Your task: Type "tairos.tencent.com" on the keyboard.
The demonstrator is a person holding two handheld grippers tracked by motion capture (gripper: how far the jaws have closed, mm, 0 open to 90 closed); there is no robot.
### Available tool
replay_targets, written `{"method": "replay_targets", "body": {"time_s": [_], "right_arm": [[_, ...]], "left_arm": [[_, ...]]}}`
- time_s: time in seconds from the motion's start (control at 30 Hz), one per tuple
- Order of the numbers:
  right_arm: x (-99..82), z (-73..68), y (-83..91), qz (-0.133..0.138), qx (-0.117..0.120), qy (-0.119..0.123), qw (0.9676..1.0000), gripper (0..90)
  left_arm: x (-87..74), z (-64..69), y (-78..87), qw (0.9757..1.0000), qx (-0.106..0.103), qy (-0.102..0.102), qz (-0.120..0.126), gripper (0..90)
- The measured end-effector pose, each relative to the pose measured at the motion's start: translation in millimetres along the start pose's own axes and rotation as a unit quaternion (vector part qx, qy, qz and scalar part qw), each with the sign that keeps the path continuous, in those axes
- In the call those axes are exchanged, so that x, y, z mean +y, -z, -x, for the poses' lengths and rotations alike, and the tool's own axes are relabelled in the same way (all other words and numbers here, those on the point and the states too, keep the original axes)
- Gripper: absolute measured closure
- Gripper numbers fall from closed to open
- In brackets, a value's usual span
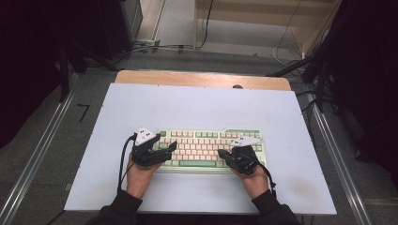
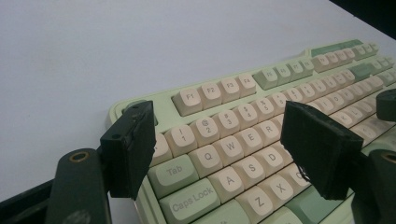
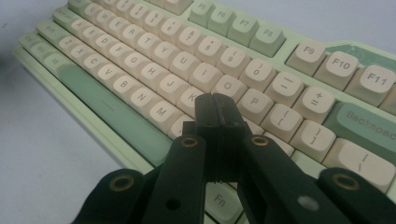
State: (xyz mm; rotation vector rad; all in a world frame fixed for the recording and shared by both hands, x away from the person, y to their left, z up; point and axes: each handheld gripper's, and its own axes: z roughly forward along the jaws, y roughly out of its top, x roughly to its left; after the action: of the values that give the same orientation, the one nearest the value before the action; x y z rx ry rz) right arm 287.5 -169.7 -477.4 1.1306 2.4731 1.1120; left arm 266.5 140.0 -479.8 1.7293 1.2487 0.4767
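Note:
A pale green keyboard point(image 1: 206, 140) with cream keys lies on the white table top point(image 1: 197, 105), near the front edge. My left gripper point(image 1: 170, 153) hovers over the keyboard's left end. In the left gripper view the left gripper point(image 2: 224, 140) stands open, its black pads wide apart above the Q, W, A and S keys point(image 2: 229, 161), with nothing between them. My right gripper point(image 1: 220, 153) sits over the right half of the keyboard. In the right gripper view the right gripper point(image 3: 216, 109) has its jaws pressed together and empty, with the tip just above the keys near K and L on the keyboard point(image 3: 140, 70).
A wooden strip point(image 1: 202, 78) runs along the table's far edge. Metal rails point(image 1: 42, 150) flank the table on both sides. Cables point(image 1: 155, 47) lie on the floor beyond, beside dark equipment and a wooden frame point(image 1: 263, 14). Bare table top surrounds the keyboard.

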Motion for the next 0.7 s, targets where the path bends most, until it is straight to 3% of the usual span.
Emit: {"method": "replay_targets", "body": {"time_s": [0.6, 0.7], "right_arm": [[-5.0, -1.6, -6.1, -0.014, -0.004, 0.003, 0.9999, 87.6], [-2.0, -0.4, 0.6, 0.008, 0.0, -0.007, 0.9999, 87.4]], "left_arm": [[-0.4, 0.9, -0.9, 1.0, -0.003, -0.004, -0.004, 27.2], [-0.1, 0.7, -0.9, 1.0, -0.004, -0.002, -0.002, 27.3]]}}
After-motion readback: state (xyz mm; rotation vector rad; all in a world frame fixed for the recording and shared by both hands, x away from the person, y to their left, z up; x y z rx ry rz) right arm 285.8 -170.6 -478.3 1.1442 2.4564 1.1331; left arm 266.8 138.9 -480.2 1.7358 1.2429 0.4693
